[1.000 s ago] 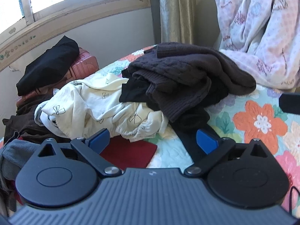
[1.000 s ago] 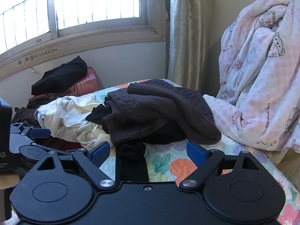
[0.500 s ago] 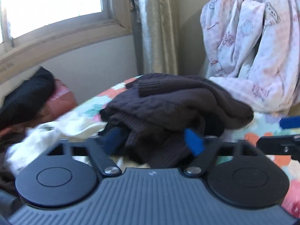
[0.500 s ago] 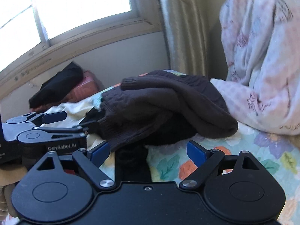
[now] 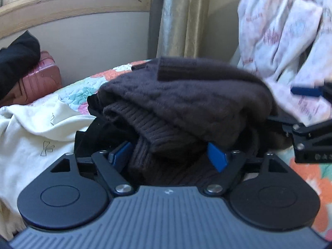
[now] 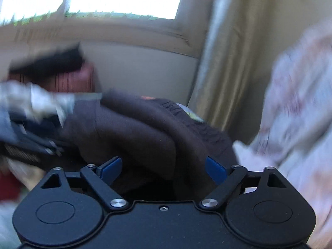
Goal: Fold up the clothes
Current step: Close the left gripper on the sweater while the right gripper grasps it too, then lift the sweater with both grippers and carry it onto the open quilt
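Observation:
A dark brown knit sweater (image 5: 186, 103) lies heaped on the floral bedspread (image 5: 81, 87). My left gripper (image 5: 168, 156) is down at its near edge, the ribbed hem lying between the blue pads (image 5: 216, 158). The jaws are opening, and the pads do not press on the knit. In the blurred right wrist view my right gripper (image 6: 162, 169) stands open against the sweater (image 6: 145, 137), with a fold of it between the wide jaws. The right gripper's finger (image 5: 305, 91) shows at the right edge of the left wrist view. The left gripper's body (image 6: 27, 143) is a blur on the left.
A cream garment with small bow prints (image 5: 41, 132) lies left of the sweater. Behind it a pink suitcase (image 5: 41, 83) carries a black garment (image 5: 16, 66). A pink-and-white blanket (image 5: 290, 41) hangs at the right, a gold curtain (image 5: 182, 20) in the corner under the window.
Both grippers have come forward and down onto the brown sweater, which now fills the space between their pads. The left jaws narrowed, then widened again. The right view has blurred.

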{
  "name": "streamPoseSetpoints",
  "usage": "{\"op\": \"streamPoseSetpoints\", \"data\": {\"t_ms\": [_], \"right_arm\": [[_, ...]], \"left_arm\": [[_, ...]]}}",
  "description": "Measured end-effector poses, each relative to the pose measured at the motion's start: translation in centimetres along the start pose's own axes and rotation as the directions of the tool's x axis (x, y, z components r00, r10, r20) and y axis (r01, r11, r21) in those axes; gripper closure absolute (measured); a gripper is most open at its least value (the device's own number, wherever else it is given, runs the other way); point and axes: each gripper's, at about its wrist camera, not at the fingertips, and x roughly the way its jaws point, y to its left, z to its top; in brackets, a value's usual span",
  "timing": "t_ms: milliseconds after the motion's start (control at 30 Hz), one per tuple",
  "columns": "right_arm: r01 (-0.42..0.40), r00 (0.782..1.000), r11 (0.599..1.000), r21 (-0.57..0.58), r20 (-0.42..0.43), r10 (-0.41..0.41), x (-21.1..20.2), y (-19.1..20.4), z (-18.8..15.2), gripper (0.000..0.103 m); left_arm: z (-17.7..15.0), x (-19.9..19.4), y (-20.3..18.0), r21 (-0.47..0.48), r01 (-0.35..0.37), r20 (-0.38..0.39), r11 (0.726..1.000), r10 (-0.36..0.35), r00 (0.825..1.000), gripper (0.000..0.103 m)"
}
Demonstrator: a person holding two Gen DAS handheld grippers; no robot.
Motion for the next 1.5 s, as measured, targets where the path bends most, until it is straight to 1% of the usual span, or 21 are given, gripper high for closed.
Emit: {"op": "streamPoseSetpoints", "data": {"t_ms": [67,133,233,400,433,467,500,533,633,767,833,900,933,967,1067,1167,1267,1300,1367,1433,1500], "right_arm": [[0.046,0.999,0.997,-0.069,0.019,-0.045,1.1,0.5,-0.4,0.014],[0.057,0.997,0.997,-0.047,0.048,-0.055,1.8,0.1,-0.7,0.013],[-0.009,1.0,1.0,-0.021,0.016,0.009,3.8,-0.7,-0.9,0.012],[-0.042,0.999,0.999,0.007,-0.017,0.042,8.1,-0.2,-0.4,0.01],[-0.057,0.998,0.998,0.022,-0.02,0.058,8.5,-0.2,-0.2,0.016],[-0.075,0.997,0.995,0.064,-0.011,0.076,8.7,-0.1,0.2,0.043],[-0.057,0.998,0.993,0.105,-0.009,0.059,8.6,-0.1,0.6,0.061],[-0.038,0.999,0.989,0.145,-0.009,0.039,8.5,-0.1,0.9,0.064],[-0.022,1.0,0.975,0.219,0.019,0.018,6.2,0.8,1.0,0.071],[-0.044,0.999,0.956,0.29,0.035,0.036,3.3,2.0,1.2,0.073],[-0.07,0.997,0.947,0.315,0.043,0.059,1.9,2.1,1.6,0.073],[-0.091,0.996,0.93,0.357,0.056,0.075,0.1,1.8,2.0,0.073],[-0.098,0.995,0.917,0.388,0.065,0.079,-1.0,1.6,2.2,0.073],[-0.106,0.994,0.902,0.418,0.075,0.082,-2.1,1.3,2.3,0.073],[-0.128,0.99,0.862,0.491,0.115,0.081,-5.7,1.0,2.4,0.073],[-0.133,0.987,0.823,0.552,0.146,0.062,-10.2,1.0,2.4,0.073],[-0.081,0.993,0.817,0.572,0.119,0.015,-14.6,2.6,1.7,0.073],[-0.054,0.995,0.805,0.591,0.1,-0.007,-15.9,3.4,0.9,0.073],[0.014,0.995,0.745,0.667,0.064,-0.076,-18.4,5.5,-1.9,0.073],[0.065,0.994,0.679,0.731,0.014,-0.11,-20.5,7.1,-5.0,0.073],[0.112,0.99,0.611,0.784,-0.037,-0.134,-22.3,8.3,-7.4,0.073]], "left_arm": [[0.3,0.3,0.4,0.023,0.002,0.027,1.0,-0.003,1.0,0.022],[0.4,1.0,1.0,0.011,0.03,0.022,0.999,-0.03,0.999,0.021],[0.3,2.1,1.9,-0.018,0.059,0.02,0.998,-0.059,0.998,0.02],[0.2,3.3,2.1,0.001,0.085,0.047,0.996,-0.085,0.995,0.018],[0.2,3.5,2.3,-0.003,0.096,0.053,0.995,-0.096,0.994,0.022],[0.3,3.6,2.7,-0.02,0.114,0.063,0.993,-0.112,0.992,0.036],[0.3,3.7,3.1,-0.032,0.136,0.068,0.99,-0.133,0.989,0.047],[0.4,3.9,3.5,-0.042,0.162,0.064,0.986,-0.159,0.985,0.056],[0.6,3.9,4.3,-0.078,0.207,0.078,0.975,-0.201,0.976,0.067],[1.1,3.2,3.2,-0.039,0.275,0.097,0.961,-0.27,0.958,0.071],[1.4,1.9,2.5,-0.018,0.326,0.134,0.945,-0.321,0.938,0.076],[2.0,0.6,2.0,-0.023,0.369,0.146,0.929,-0.362,0.921,0.077],[2.3,-0.1,1.7,-0.013,0.392,0.15,0.92,-0.386,0.91,0.086],[2.5,-1.1,1.4,0.015,0.417,0.164,0.909,-0.414,0.895,0.089],[3.4,-3.9,0.4,0.06,0.461,0.168,0.885,-0.464,0.87,0.089],[3.7,-7.0,-1.0,0.111,0.497,0.118,0.861,-0.508,0.853,0.089],[1.8,-9.2,-2.8,0.12,0.543,0.022,0.831,-0.549,0.836,0.09],[0.8,-9.9,-3.5,0.145,0.561,-0.008,0.815,-0.566,0.824,0.09],[-1.4,-10.7,-5.2,0.213,0.581,-0.066,0.785,-0.582,0.81,0.092],[-3.8,-11.8,-6.8,0.296,0.61,-0.12,0.735,-0.605,0.787,0.094],[-6.3,-12.9,-7.4,0.337,0.664,-0.167,0.667,-0.652,0.739,0.094]]}}
